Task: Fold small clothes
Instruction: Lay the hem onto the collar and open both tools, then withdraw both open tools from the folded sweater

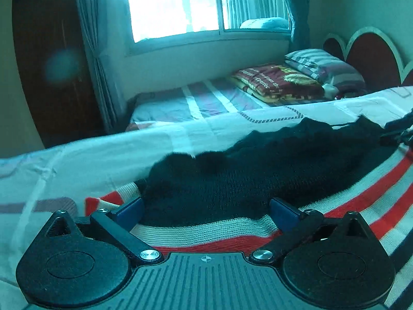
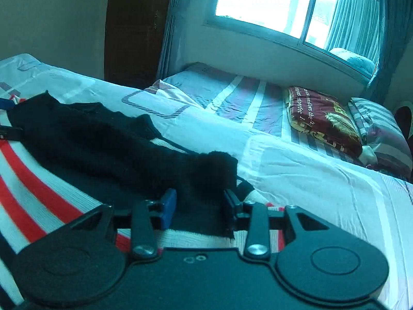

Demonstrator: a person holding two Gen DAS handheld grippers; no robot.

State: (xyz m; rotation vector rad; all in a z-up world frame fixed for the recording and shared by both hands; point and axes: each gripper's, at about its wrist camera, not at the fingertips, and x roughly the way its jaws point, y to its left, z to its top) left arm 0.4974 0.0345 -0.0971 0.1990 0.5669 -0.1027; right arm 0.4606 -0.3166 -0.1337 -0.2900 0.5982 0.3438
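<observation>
Your soft, limp red-white-and-black striped knit sweater will sag and bunch, so pinch the thick hem edge: left gripper gapes wide, right gripper partly apart around its black fold.

home bedroom: bed, pillows
</observation>
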